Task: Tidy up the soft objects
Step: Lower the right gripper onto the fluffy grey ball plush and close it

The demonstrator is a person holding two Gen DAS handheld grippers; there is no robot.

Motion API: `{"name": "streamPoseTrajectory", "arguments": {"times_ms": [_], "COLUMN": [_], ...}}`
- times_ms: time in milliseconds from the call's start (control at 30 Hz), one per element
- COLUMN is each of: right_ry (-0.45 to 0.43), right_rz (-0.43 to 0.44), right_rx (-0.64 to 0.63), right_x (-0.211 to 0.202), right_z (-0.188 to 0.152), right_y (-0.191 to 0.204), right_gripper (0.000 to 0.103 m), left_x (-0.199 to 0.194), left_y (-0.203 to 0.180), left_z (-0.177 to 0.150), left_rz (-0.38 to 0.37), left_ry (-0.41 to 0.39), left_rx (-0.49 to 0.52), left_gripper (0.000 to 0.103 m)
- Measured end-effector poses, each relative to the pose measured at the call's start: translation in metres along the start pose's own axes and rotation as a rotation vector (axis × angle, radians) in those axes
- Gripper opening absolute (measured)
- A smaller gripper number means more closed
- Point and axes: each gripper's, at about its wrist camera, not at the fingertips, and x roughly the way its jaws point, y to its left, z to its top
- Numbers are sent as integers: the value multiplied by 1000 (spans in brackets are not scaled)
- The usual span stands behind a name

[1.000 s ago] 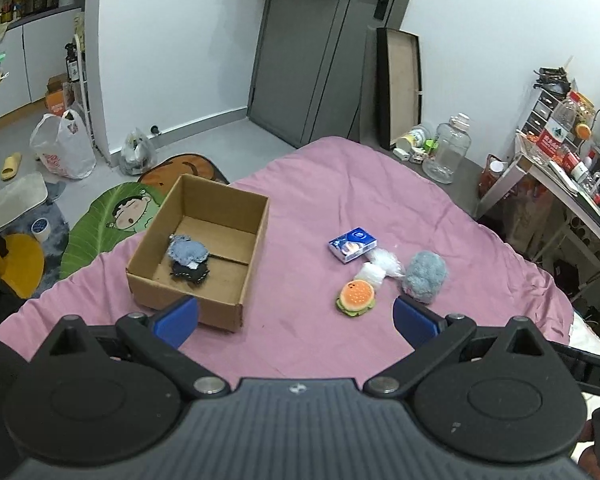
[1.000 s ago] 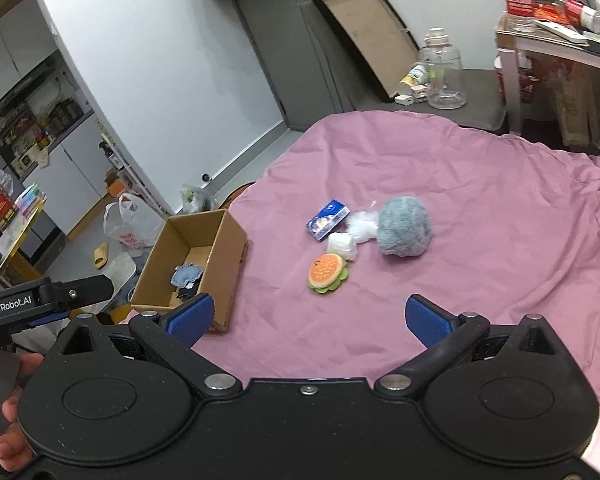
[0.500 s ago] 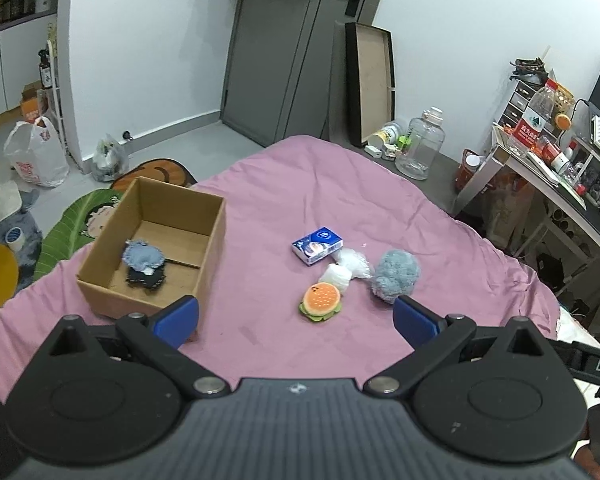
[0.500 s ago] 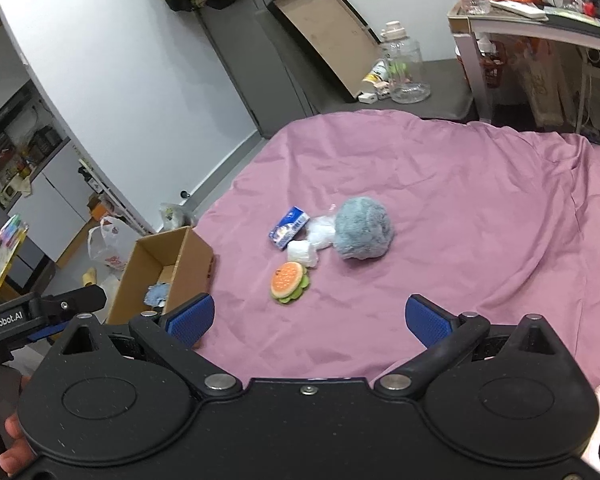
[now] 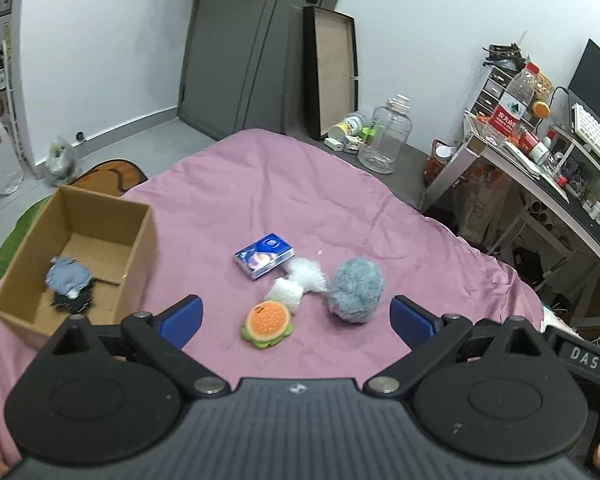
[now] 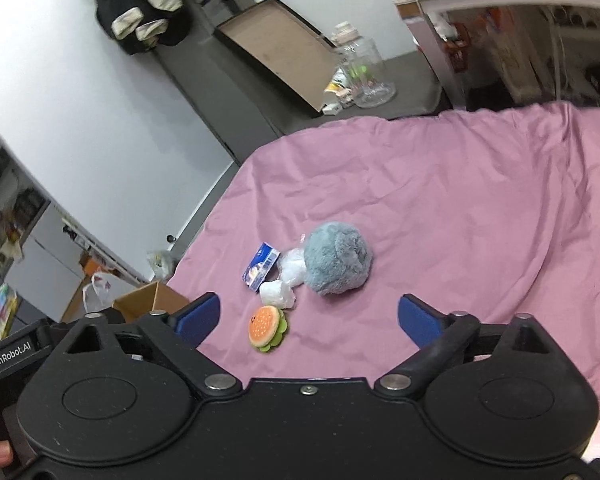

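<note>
1. As nothing is held, the left gripper point(image 5: 296, 318) and right gripper point(image 6: 308, 316) hang with jaws apart above the bed point(image 5: 260, 184).
2. Burger point(image 5: 266, 325), bags point(image 5: 300, 284), ball point(image 5: 355, 290) and pack point(image 5: 264, 255) lie bunched together for picking.
3. The box point(image 5: 140, 256) beside them holds one toy point(image 5: 69, 280), so it probably collects the rest.

1. The pink cloth bedsheet point(image 5: 340, 200) is matt and softly creased.
2. The brown cardboard box point(image 5: 140, 248) looks like dull, rough paperboard.
3. The grey-blue fluffy plush ball point(image 5: 355, 290) has a long, fuzzy pile.
4. The orange and green burger-shaped soft toy point(image 5: 267, 324) is matt fabric with a dotted texture.
5. The white crinkled plastic wraps point(image 5: 296, 286) look thin and slightly shiny.
6. The small blue tissue pack point(image 5: 263, 255) has a glossy printed film.
7. The clear glass jar point(image 5: 385, 136) is smooth and reflective.
8. The left gripper point(image 5: 296, 316) is matt black plastic with smooth blue pads and bright metal pins; the right gripper point(image 6: 308, 316) looks the same.
</note>
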Motion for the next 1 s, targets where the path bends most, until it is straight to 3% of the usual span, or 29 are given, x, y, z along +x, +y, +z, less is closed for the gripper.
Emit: {"name": "streamPoseTrajectory", "arguments": {"times_ms": [100, 467, 1000], "right_ry": [5, -9, 46], "right_rz": [-10, 23, 23], "right_rx": [25, 143, 204], "right_x": [11, 49, 120], "right_z": [3, 14, 26], "right_y": [-9, -30, -37], "right_gripper": [86, 58, 57], "left_x": [17, 72, 164], "left_y": [-5, -6, -8], "left_z": [3, 10, 20], "left_rz": [-16, -59, -110], "left_ry": [8, 62, 159], "left_rx": [-10, -60, -111], "left_gripper": [99, 69, 56]}}
